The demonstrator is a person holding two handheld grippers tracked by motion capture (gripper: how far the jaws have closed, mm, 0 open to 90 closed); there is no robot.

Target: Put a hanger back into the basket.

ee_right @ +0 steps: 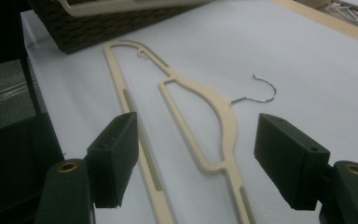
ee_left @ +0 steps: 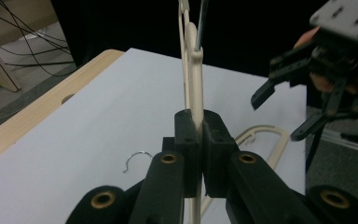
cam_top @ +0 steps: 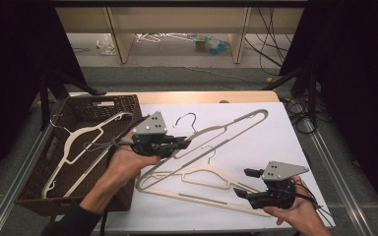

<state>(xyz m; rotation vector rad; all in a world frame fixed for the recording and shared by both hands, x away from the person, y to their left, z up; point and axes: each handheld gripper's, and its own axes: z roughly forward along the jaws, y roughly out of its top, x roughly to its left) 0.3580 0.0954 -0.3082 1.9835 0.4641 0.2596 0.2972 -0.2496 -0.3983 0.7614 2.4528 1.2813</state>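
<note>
Clearly lifted off the table, a slim cream plastic clothes hanger with a dark wire hook (cam_top: 226, 130) is pinched by the left gripper (cam_top: 179, 144), whose black jaws are pressed tight on one of its thin arms; in the left gripper view the cream strip (ee_left: 193, 88) runs straight up from between the closed pads. Its outline is a narrow flat triangle with a long bottom bar and a moulded neck. From above, its long axis runs slantwise from near the person's left hand toward the far right corner of the table, the hook (cam_top: 186, 119) curling on the far side.

A second cream hanger with a silver wire hook (cam_top: 202, 184) lies flat on the table beneath it, its long bar running from centre toward the near right. The right gripper (cam_top: 243, 192) hovers over that bar's near end with its jaws spread wide and nothing between them; the right gripper view shows the flat hanger (ee_right: 214, 112) lying ahead of the two parted pads.

A third cream hanger (cam_top: 81, 147) rests in a dark brown woven basket (cam_top: 123, 104) at the left. The table is covered by a white sheet (cam_top: 275, 142) with a pale wood edge at the far side. Beyond it are grey floor, loose cables and light wooden furniture legs, with black curtains on both sides.
</note>
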